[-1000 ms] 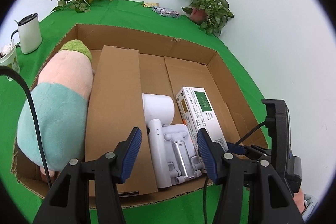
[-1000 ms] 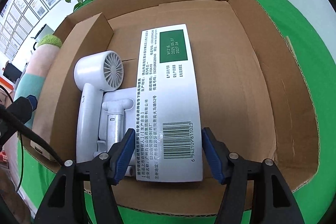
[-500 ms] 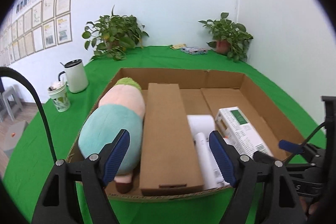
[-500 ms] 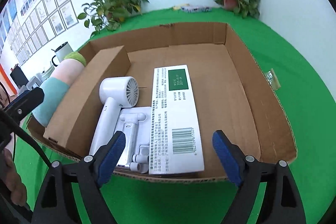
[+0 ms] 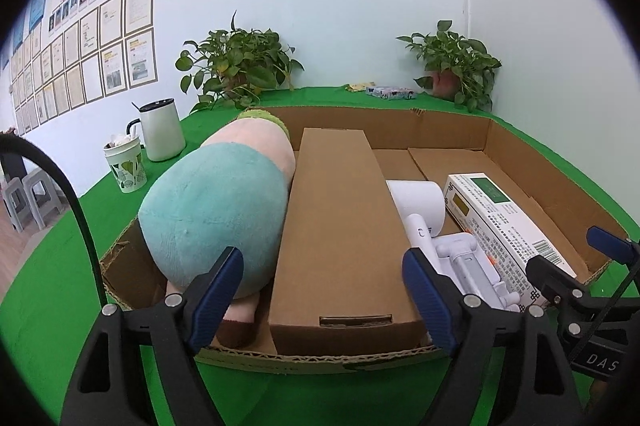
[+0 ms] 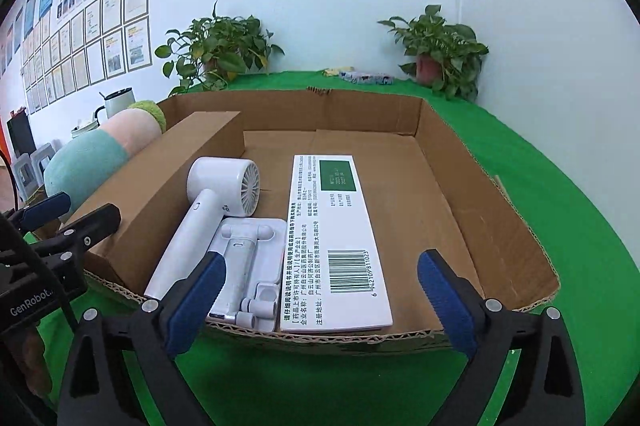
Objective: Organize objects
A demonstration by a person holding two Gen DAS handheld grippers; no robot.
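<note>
A shallow open cardboard tray [image 5: 560, 182] [image 6: 480, 210] holds, left to right, a teal and pink plush toy [image 5: 216, 202] [image 6: 92, 154], a long brown carton [image 5: 340, 222] [image 6: 168, 170], a white hair dryer [image 5: 420, 206] [image 6: 216, 198], a white folding stand [image 5: 468, 258] [image 6: 248, 250] and a white medicine box [image 5: 500, 218] [image 6: 332, 226]. My left gripper [image 5: 322, 294] is open and empty, just outside the tray's near edge in front of the brown carton. My right gripper [image 6: 320, 298] is open and empty, outside the near edge in front of the medicine box.
The tray sits on a green cloth table [image 6: 580, 226]. A white kettle [image 5: 160, 128] and a paper cup [image 5: 124, 166] stand to the left. Two potted plants [image 5: 240, 66] [image 5: 456, 66] and a small packet [image 5: 390, 92] are at the back by the wall.
Both grippers have pulled back and up out of the tray and opened wider. The views tilted from looking down into the tray to looking level across it.
</note>
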